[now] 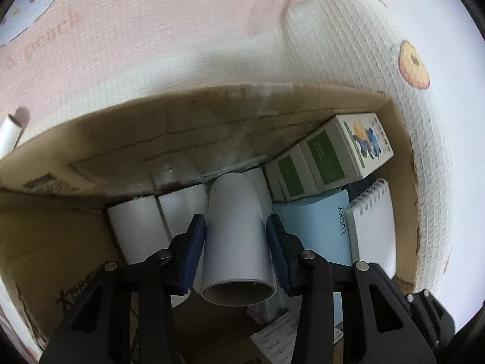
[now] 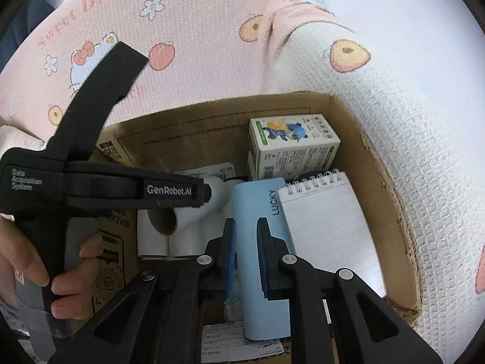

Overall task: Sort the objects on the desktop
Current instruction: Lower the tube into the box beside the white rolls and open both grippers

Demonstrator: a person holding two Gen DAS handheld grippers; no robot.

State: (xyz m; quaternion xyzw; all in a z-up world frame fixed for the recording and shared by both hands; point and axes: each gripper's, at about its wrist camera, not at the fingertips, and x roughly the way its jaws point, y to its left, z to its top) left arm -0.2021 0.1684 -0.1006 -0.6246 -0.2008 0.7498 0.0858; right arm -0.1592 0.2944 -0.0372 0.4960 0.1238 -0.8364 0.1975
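Placing step: left gripper (image 1: pixel 236 239) pinches a white paper roll (image 1: pixel 238 236) at lower centre inside the cardboard box (image 1: pixel 403 163), above other rolls (image 1: pixel 136 227) (judged: release next); right gripper (image 2: pixel 245 254), jaws narrowly apart, hovers over the blue notebook (image 2: pixel 260 242).

Rolls (image 1: pixel 236 227) left of notebooks (image 1: pixel 374 227) (boxed)
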